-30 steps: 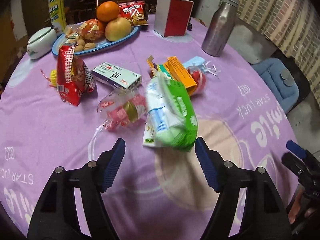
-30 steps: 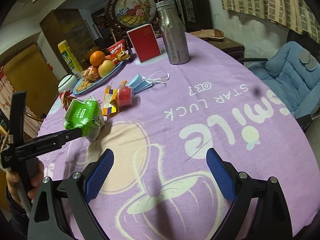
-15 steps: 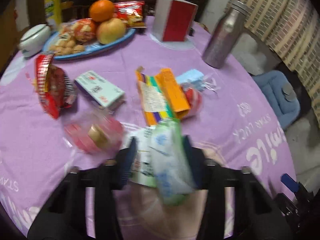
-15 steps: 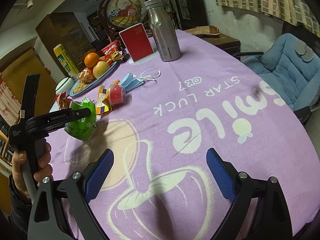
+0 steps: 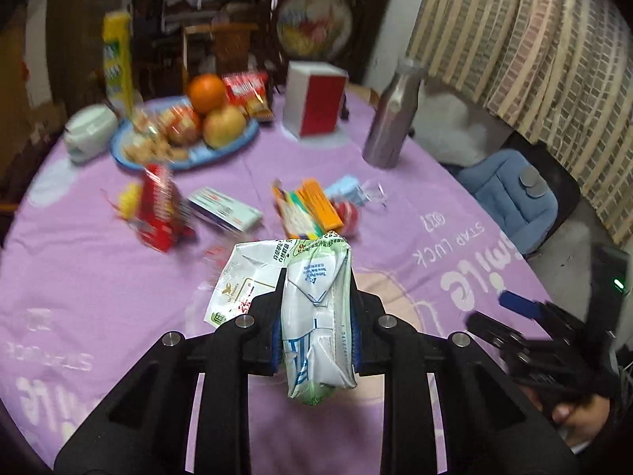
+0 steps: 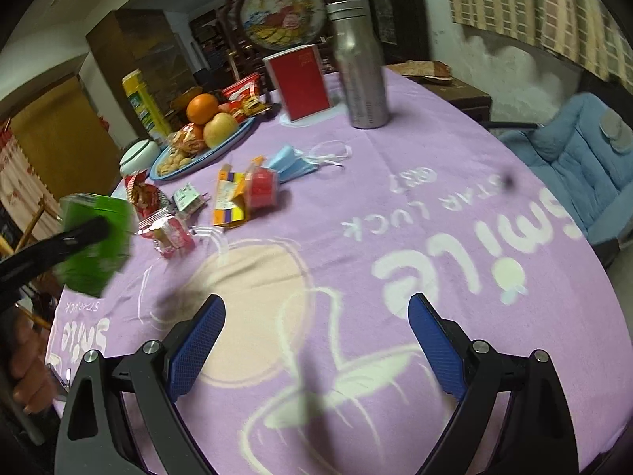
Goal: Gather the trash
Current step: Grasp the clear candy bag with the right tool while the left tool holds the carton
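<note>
My left gripper (image 5: 316, 324) is shut on a crushed green and white drink carton (image 5: 316, 316) and holds it lifted above the purple tablecloth (image 5: 79, 277). The carton shows as a green blur (image 6: 95, 245) at the left of the right wrist view. My right gripper (image 6: 314, 344) is open and empty above the near part of the table. More trash lies mid-table: an orange and yellow flattened box (image 5: 308, 209), a red cup (image 6: 263, 188), a blue face mask (image 6: 292, 160), a red snack wrapper (image 5: 158, 209), a pink clear packet (image 6: 170, 233) and a small white box (image 5: 223, 208).
A blue plate with fruit and snacks (image 5: 186, 130) stands at the back left. A red and white box (image 5: 314, 103) and a steel bottle (image 5: 389, 118) stand at the back. A blue cushioned chair (image 5: 510, 194) is to the right of the table.
My left gripper closed on the green carton and lifted it off the table toward the near left. The right gripper stayed open and shifted a little.
</note>
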The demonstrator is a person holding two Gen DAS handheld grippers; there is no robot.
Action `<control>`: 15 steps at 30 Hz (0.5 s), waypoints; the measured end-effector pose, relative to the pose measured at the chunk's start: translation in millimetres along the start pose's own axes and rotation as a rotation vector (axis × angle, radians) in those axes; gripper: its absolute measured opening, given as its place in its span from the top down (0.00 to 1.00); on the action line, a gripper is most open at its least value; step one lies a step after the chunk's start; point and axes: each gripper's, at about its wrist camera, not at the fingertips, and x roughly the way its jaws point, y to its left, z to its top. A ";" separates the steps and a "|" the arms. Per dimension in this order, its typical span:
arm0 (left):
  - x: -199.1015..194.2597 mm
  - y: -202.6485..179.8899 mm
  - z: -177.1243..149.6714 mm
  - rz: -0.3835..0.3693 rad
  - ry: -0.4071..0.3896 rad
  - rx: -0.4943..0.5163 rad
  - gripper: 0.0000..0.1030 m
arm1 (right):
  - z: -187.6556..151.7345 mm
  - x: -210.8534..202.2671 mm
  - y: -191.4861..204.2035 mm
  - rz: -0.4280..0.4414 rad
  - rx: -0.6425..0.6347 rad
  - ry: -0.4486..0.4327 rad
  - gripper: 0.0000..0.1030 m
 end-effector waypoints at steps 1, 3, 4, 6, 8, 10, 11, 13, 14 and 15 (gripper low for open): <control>-10.8 5.5 -0.3 0.013 -0.023 -0.005 0.75 | 3.2 6.7 8.7 0.007 -0.016 0.012 0.10; -23.0 16.6 0.6 0.035 -0.054 -0.024 0.75 | 7.5 17.3 23.2 0.012 -0.040 0.034 0.10; -29.9 25.7 1.0 0.066 -0.077 -0.042 0.75 | 8.9 21.8 29.8 0.015 -0.052 0.039 0.10; -34.9 41.2 2.0 0.106 -0.102 -0.075 0.75 | 14.5 34.6 49.6 0.016 -0.091 0.055 0.10; -33.4 61.2 3.7 0.145 -0.115 -0.134 0.75 | 20.5 45.0 67.1 0.021 -0.124 0.058 0.10; -27.1 75.2 3.5 0.187 -0.112 -0.175 0.75 | 26.8 55.4 83.7 0.022 -0.150 0.062 0.10; -20.7 82.4 3.1 0.203 -0.107 -0.192 0.75 | 31.0 61.7 93.7 0.024 -0.167 0.061 0.10; -8.4 94.0 1.3 0.215 -0.078 -0.223 0.75 | 38.1 72.3 112.2 0.026 -0.202 0.058 0.10; -0.4 99.4 0.5 0.220 -0.058 -0.241 0.75 | 42.1 78.8 123.8 0.037 -0.229 0.059 0.10; 6.6 105.5 -0.5 0.235 -0.037 -0.262 0.75 | 45.9 85.4 135.3 0.052 -0.257 0.057 0.11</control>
